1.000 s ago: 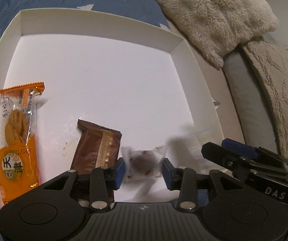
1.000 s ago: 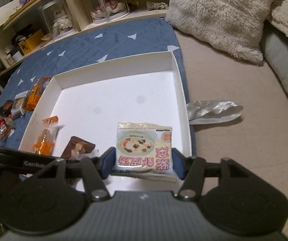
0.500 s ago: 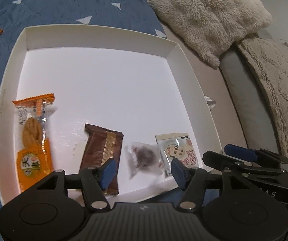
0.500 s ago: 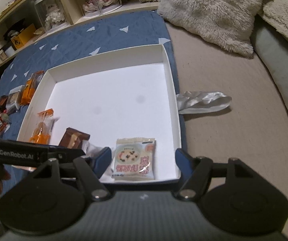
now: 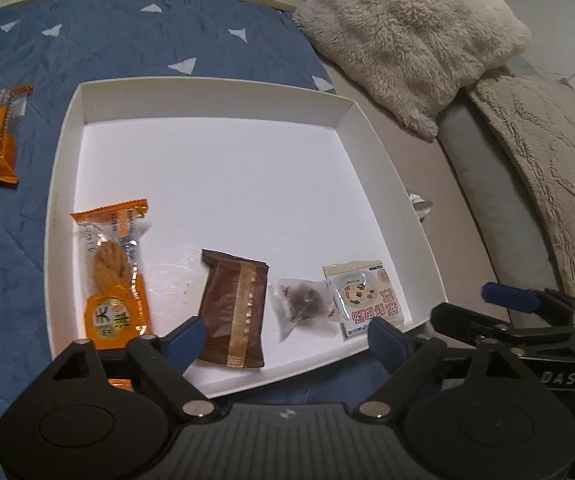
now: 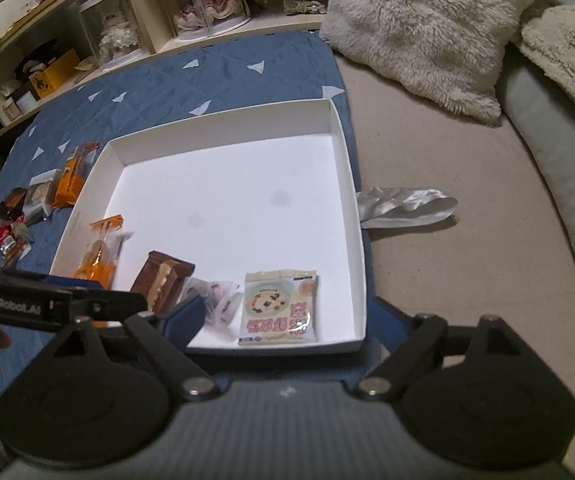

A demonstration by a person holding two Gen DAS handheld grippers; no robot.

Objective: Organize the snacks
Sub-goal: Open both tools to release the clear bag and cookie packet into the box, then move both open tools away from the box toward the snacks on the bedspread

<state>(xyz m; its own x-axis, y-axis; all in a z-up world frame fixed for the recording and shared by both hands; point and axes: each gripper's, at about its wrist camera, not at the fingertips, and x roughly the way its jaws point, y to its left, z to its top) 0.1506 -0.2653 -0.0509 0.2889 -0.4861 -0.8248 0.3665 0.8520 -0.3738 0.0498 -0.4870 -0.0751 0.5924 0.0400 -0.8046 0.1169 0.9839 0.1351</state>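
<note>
Snack packets lie in the white box [image 5: 63, 184] ahead of both grippers; my left gripper [image 5: 285, 338] and right gripper [image 6: 283, 322] have jaws opening wide, holding nothing.

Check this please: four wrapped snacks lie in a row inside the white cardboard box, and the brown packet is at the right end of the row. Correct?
Not quite. The row of four in the white cardboard box is correct, but the brown packet is second from the left. The square cream packet with pink lettering ends the row on the right, as the left wrist view shows.

Home bedroom or living area: fluffy cream pillow [image 6: 423, 28] lying on bedding, blue quilt [image 6: 223, 76] spreading, shelves [image 6: 99, 28] displaying domed keepsakes.
</note>
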